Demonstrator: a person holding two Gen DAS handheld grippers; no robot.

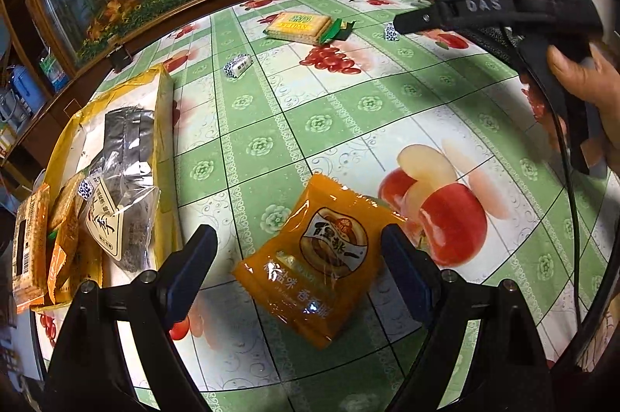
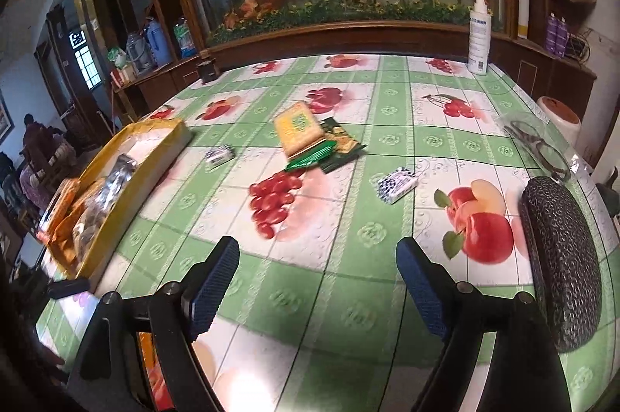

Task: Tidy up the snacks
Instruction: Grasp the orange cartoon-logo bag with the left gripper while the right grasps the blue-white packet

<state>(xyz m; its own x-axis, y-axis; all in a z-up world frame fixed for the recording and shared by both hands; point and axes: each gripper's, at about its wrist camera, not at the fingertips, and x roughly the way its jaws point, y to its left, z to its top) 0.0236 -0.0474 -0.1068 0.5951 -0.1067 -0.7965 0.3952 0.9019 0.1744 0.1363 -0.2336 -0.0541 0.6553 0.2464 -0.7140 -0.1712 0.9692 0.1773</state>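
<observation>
- Orange snack packet (image 1: pixel 312 262), printed with Chinese characters, lies flat on the fruit-print tablecloth (image 1: pixel 271 125) between the wide-open fingers of the left gripper (image 1: pixel 298 268), untouched.
- Right gripper (image 2: pixel 317 280) gapes wide, holding nothing; "DAS" shows on its body.
- Yellow box (image 1: pixel 164 109) holds other snacks.
- Biscuit pack (image 1: pixel 298 26) lettering is unreadable.

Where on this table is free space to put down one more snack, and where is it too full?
Free: the cloth between the yellow box and the small patterned packet, below the biscuit pack; also ahead of the right gripper. Crowded: the box's near end, full of packets, and the right edge by the dark case.
</observation>
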